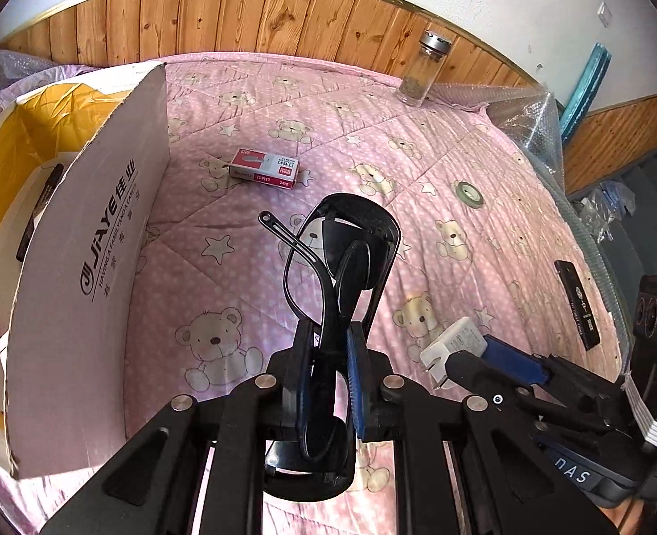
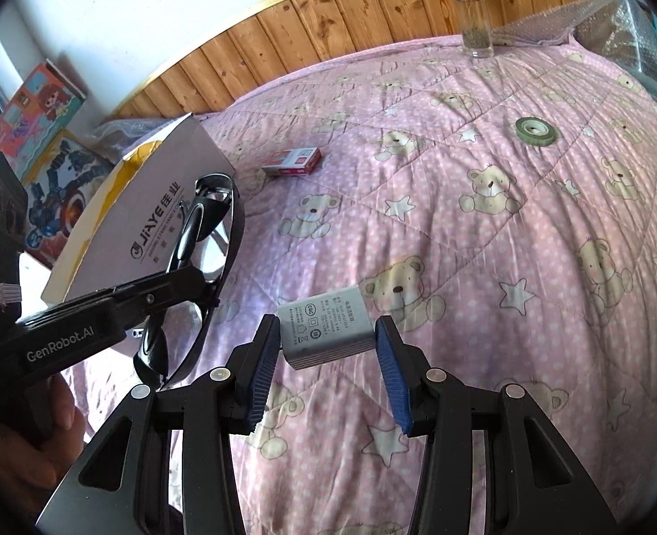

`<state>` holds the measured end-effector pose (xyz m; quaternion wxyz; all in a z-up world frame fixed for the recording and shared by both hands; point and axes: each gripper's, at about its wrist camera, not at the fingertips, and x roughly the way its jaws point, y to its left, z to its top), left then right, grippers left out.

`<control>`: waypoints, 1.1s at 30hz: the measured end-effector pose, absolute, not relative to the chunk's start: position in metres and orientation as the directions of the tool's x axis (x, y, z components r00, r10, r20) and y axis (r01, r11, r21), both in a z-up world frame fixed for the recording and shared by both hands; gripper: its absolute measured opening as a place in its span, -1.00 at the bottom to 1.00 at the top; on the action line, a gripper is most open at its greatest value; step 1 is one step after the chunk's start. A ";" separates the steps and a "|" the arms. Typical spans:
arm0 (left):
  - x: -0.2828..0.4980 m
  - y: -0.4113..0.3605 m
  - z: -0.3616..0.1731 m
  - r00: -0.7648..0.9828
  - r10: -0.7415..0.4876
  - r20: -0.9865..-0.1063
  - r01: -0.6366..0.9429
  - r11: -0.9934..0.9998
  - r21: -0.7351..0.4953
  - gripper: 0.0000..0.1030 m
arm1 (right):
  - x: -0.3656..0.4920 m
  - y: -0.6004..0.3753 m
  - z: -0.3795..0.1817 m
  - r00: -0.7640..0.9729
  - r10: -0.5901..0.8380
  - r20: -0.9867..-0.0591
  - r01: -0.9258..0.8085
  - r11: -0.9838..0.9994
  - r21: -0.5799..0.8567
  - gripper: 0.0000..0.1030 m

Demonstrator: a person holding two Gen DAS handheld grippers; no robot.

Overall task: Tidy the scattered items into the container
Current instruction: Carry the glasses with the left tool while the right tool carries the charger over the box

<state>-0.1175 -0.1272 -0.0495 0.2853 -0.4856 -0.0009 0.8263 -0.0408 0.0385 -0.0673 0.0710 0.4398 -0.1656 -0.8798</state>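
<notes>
My left gripper [image 1: 330, 339] is shut on a pair of black glasses [image 1: 342, 263] and holds them above the pink quilt, to the right of the open cardboard box [image 1: 83, 267]. The same glasses [image 2: 203, 240] and left gripper [image 2: 195, 281] show at the left of the right wrist view, in front of the box [image 2: 150, 205]. My right gripper [image 2: 326, 334] is open, its blue pads on either side of a white charger [image 2: 326, 327] that lies on the quilt. In the left wrist view the charger [image 1: 453, 345] sits between the right gripper's [image 1: 469, 352] fingers.
A red staples box [image 1: 264, 168] [image 2: 292, 161], a green tape roll [image 1: 470, 194] [image 2: 535, 131] and a flat black item [image 1: 578, 303] lie on the quilt. A glass jar [image 1: 424, 69] [image 2: 473, 18] stands by the wooden wall. A black marker [image 1: 39, 209] lies inside the box.
</notes>
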 end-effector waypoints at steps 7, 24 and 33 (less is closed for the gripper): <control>-0.089 -0.138 -0.032 -0.376 0.514 -0.771 -0.484 -0.818 -0.310 -0.70 | -0.019 0.025 -0.052 -0.616 -0.262 -0.743 0.008 -0.945 0.326 -0.10; -0.072 -0.203 0.035 -0.487 0.586 -0.647 -0.477 -0.799 -0.366 -0.70 | -0.009 -0.023 0.013 -0.678 -0.253 -0.690 0.118 -0.964 0.237 -0.10; -0.075 -0.243 0.044 -0.524 0.584 -0.620 -0.437 -0.809 -0.393 -0.70 | -0.011 -0.058 0.039 -0.700 -0.296 -0.650 0.197 -0.955 0.223 -0.10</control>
